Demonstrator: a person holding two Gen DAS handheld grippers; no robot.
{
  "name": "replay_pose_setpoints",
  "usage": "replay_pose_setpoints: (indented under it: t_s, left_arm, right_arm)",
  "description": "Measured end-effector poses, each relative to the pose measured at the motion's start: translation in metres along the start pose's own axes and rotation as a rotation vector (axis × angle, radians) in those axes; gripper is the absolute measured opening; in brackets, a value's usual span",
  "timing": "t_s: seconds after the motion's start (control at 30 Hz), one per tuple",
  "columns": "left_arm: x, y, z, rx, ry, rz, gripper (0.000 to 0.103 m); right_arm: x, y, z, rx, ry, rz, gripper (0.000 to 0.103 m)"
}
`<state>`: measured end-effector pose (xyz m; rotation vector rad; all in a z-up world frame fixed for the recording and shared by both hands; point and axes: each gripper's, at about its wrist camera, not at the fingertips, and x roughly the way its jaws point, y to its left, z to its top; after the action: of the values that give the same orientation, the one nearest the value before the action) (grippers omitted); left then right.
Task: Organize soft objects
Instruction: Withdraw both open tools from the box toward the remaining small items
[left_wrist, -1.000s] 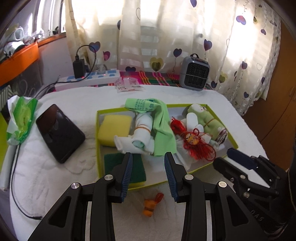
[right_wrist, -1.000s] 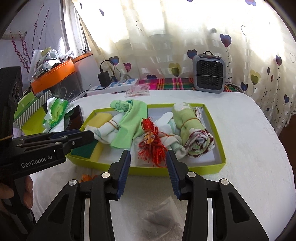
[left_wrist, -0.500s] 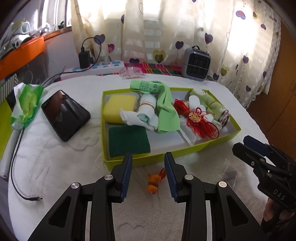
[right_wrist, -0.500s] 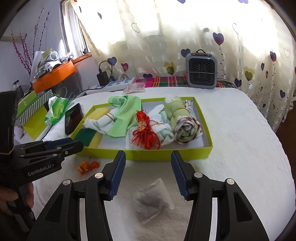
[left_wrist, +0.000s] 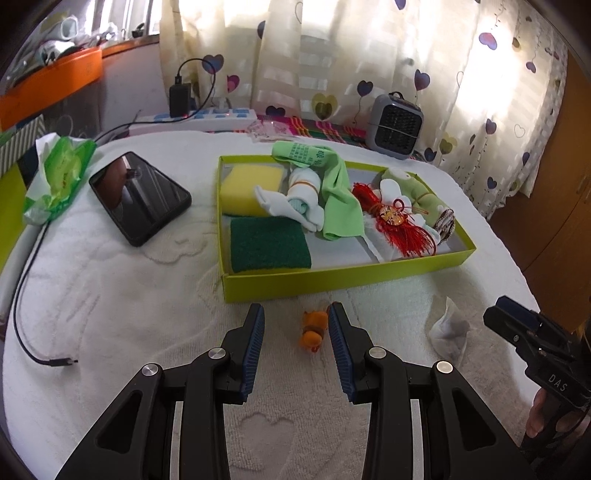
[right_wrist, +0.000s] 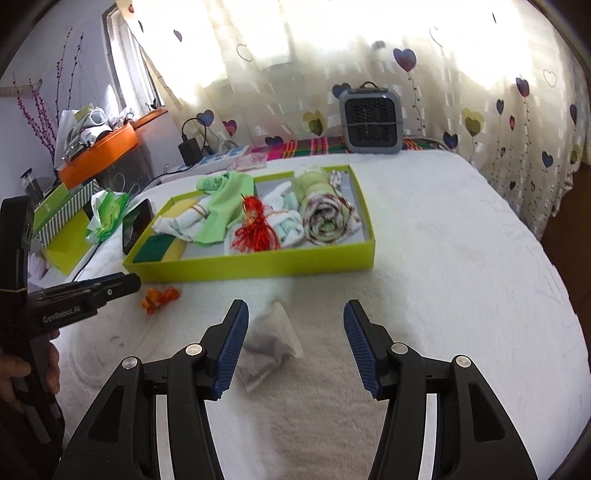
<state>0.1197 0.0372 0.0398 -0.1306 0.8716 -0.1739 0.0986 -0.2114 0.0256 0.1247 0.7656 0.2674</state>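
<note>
A lime-green box (left_wrist: 332, 278) (right_wrist: 258, 260) on the white towel holds a yellow sponge (left_wrist: 247, 184), a green scouring pad (left_wrist: 267, 245), white socks (left_wrist: 299, 199), a green cloth (left_wrist: 338, 199), a red tassel (left_wrist: 402, 225) and a rolled towel (right_wrist: 325, 218). A small orange toy (left_wrist: 313, 328) (right_wrist: 159, 297) lies in front of the box, between the open left gripper's (left_wrist: 295, 325) fingertips. A translucent sachet (right_wrist: 269, 343) (left_wrist: 448, 328) lies just inside the left finger of the wide-open right gripper (right_wrist: 295, 321).
A black phone (left_wrist: 142, 195) and a green wipes pack (left_wrist: 59, 177) lie left of the box. A cable (left_wrist: 26, 295) runs along the left edge. A grey heater (right_wrist: 371, 118) and a power strip (left_wrist: 207, 116) stand at the back. The bed drops off at the right.
Both grippers have pulled back from the box and lowered toward the towel. The right gripper has opened wider. The orange toy now sits between the left fingertips.
</note>
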Motion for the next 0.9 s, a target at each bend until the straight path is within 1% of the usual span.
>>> replay_pose_setpoints:
  t_s: [0.1, 0.2, 0.3, 0.43, 0.53, 0.67, 0.73, 0.8, 0.9]
  left_arm:
    - [0.002, 0.007, -0.004, -0.021, 0.008, 0.001, 0.034]
    - [0.004, 0.011, -0.006, -0.039, 0.015, -0.005, 0.034]
    - [0.004, 0.013, -0.008, -0.042, 0.019, -0.014, 0.034]
    - [0.006, 0.014, -0.009, -0.047, 0.023, -0.025, 0.034]
    - [0.009, 0.015, -0.010, -0.049, 0.033, -0.033, 0.034]
    - [0.011, 0.015, -0.012, -0.047, 0.040, -0.047, 0.034]
    - [0.012, 0.015, -0.012, -0.048, 0.042, -0.053, 0.036]
    - [0.012, 0.016, -0.012, -0.051, 0.042, -0.053, 0.042]
    - [0.012, 0.016, -0.012, -0.053, 0.044, -0.058, 0.042]
  right_arm:
    - [0.001, 0.000, -0.006, 0.016, 0.016, 0.012, 0.055]
    - [0.004, 0.006, -0.008, -0.003, 0.025, 0.036, 0.055]
    - [0.012, 0.013, -0.009, -0.028, 0.044, 0.029, 0.056]
    - [0.024, 0.016, -0.010, -0.038, 0.082, 0.026, 0.063]
    - [0.030, 0.020, -0.011, -0.055, 0.111, 0.022, 0.063]
    - [0.035, 0.027, -0.009, -0.077, 0.119, 0.015, 0.063]
    - [0.038, 0.030, -0.008, -0.086, 0.127, 0.001, 0.063]
    - [0.040, 0.033, -0.008, -0.099, 0.132, -0.016, 0.063]
    - [0.040, 0.034, -0.008, -0.104, 0.133, -0.026, 0.063]
